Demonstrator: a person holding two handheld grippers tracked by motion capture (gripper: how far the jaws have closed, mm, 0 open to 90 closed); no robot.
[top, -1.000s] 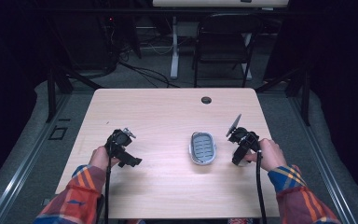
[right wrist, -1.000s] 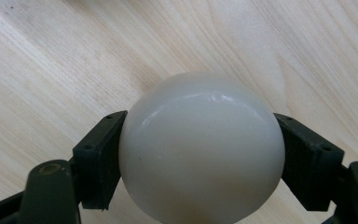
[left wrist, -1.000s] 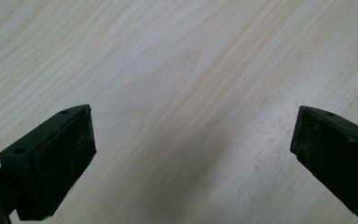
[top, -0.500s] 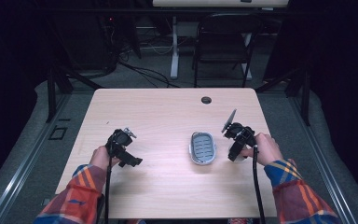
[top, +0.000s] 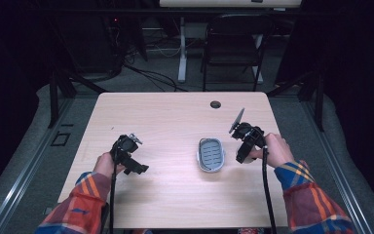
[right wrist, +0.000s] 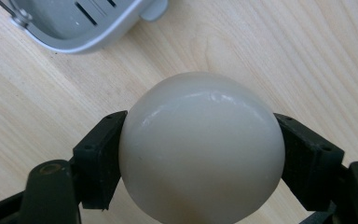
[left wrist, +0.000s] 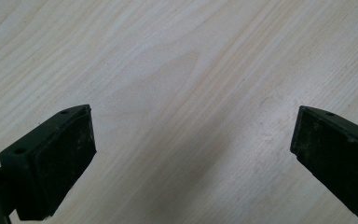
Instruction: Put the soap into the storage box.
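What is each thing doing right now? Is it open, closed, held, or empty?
Left gripper: open, nothing between its jaws, above bare table.
Right gripper: shut on the soap.
Soap: cream, rounded, clamped between both jaws.
Soap dish: grey, slotted, empty, resting flat on the table.

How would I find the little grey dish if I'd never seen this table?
Look at the pale wooden table. A bit right of its middle, just left of the right gripper holding a cream soap, lies the dish. It is oval, grey, with slots in its floor.
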